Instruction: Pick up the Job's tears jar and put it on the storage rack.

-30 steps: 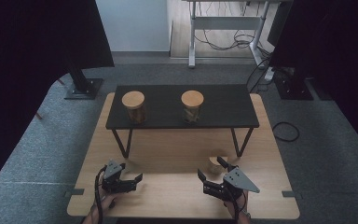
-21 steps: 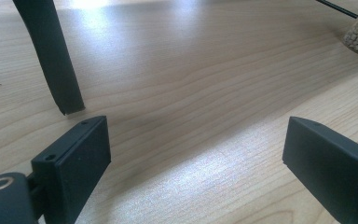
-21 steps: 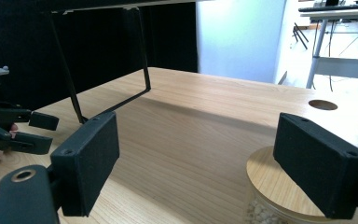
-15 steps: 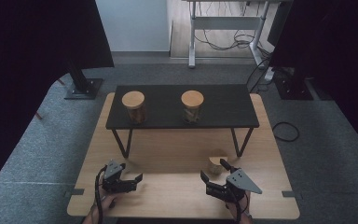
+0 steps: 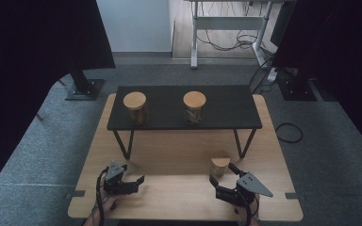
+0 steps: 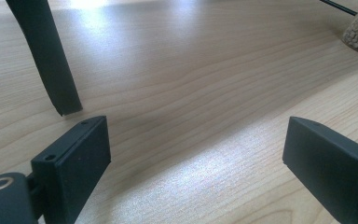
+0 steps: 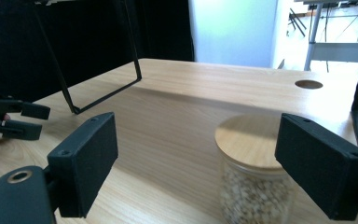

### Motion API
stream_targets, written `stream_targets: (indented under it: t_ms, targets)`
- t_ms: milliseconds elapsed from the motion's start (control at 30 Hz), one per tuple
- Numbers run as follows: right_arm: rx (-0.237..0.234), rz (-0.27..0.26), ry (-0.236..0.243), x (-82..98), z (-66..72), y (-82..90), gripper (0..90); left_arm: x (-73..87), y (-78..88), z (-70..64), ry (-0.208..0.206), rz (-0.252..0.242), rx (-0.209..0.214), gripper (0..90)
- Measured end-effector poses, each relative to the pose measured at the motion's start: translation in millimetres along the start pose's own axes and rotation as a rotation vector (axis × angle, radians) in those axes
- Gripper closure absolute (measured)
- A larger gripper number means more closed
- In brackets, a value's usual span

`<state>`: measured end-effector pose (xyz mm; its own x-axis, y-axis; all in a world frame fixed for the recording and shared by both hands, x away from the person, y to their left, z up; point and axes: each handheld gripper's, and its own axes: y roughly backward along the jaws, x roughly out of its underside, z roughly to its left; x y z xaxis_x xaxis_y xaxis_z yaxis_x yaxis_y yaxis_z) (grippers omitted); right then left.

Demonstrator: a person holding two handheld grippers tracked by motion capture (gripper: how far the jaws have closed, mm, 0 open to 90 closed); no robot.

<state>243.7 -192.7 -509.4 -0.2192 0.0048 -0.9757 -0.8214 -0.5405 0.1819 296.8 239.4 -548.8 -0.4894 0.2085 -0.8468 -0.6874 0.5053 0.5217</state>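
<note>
Right gripper (image 5: pixel 221 175) low over the wooden table (image 5: pixel 179 155), near its front right; jaws wide, just been opening, nothing pressed between them. Glass jar (image 5: pixel 220 166) with a bamboo lid standing upright on the table just ahead of those jaws, near the right legs of the black shelf (image 5: pixel 184 107). In the right gripper view, same jar (image 7: pixel 255 172) filled with pale grains, sitting ahead between the 2 black jaws but untouched by either. Left gripper (image 5: pixel 133 183) resting near the front left of the table, jaws spread wide over bare wood (image 6: pixel 177 93), holding nothing. 2 more lidded jars (image 5: pixel 135 107) (image 5: pixel 194 107) upright on the shelf, well apart.
</note>
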Motion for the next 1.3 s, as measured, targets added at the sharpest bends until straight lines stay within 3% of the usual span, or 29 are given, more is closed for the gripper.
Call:
stream_targets:
  t_ms: [533, 1300]
  targets:
    - [0.016, 0.045, -0.033, 11.9, -25.9, 6.9, 9.6, -0.4, -1.0, 0.3, -0.001, 0.009, 0.011, 7.0]
    - [0.045, 0.118, -0.016, 20.8, -30.7, -7.5, 8.6, -0.4, -1.0, 0.0, -0.003, 0.009, 0.006, 7.0]
